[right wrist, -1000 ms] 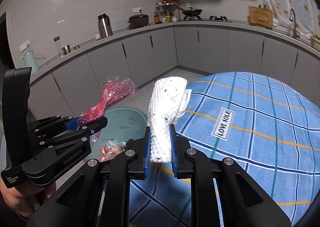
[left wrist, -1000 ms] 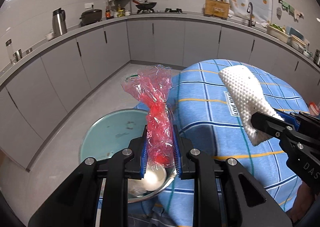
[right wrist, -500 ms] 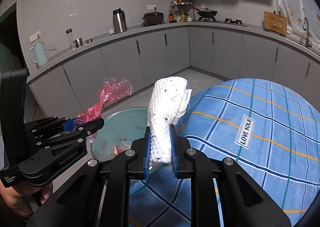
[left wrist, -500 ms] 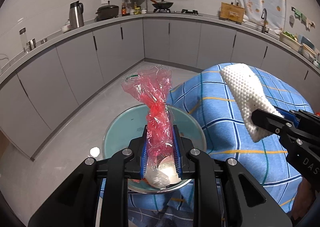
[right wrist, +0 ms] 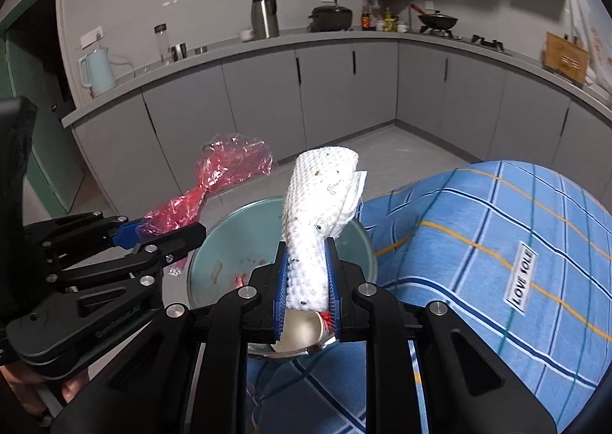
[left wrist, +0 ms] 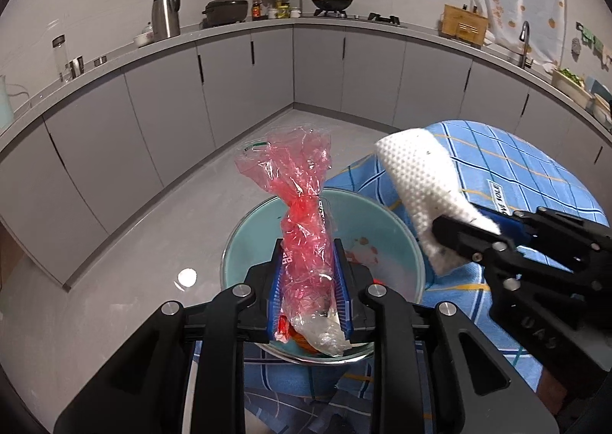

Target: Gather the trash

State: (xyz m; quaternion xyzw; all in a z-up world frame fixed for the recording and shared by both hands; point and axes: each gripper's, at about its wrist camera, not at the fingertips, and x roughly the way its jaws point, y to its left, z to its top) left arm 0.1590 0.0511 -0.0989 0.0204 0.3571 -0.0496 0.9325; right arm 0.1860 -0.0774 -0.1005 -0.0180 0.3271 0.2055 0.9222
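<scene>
Crinkly glossy red plastic bag (left wrist: 302, 227); nubby white cloth (right wrist: 319, 216); shiny metal bowl (left wrist: 267, 220); woven tablecloth (right wrist: 497, 243).

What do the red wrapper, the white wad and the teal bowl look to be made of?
Red wrapper: thin glossy plastic film, translucent, crinkled.
White wad: embossed paper towel or cloth, matte, dimpled, speckled; cannot tell which.
Teal bowl: probably metal, with a shiny silver rim and a smooth teal inside.

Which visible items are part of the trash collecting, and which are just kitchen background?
Job:
red plastic bag in left gripper
white paper towel in right gripper
teal bowl

Background:
steel thermos
wok
checked tablecloth
</scene>
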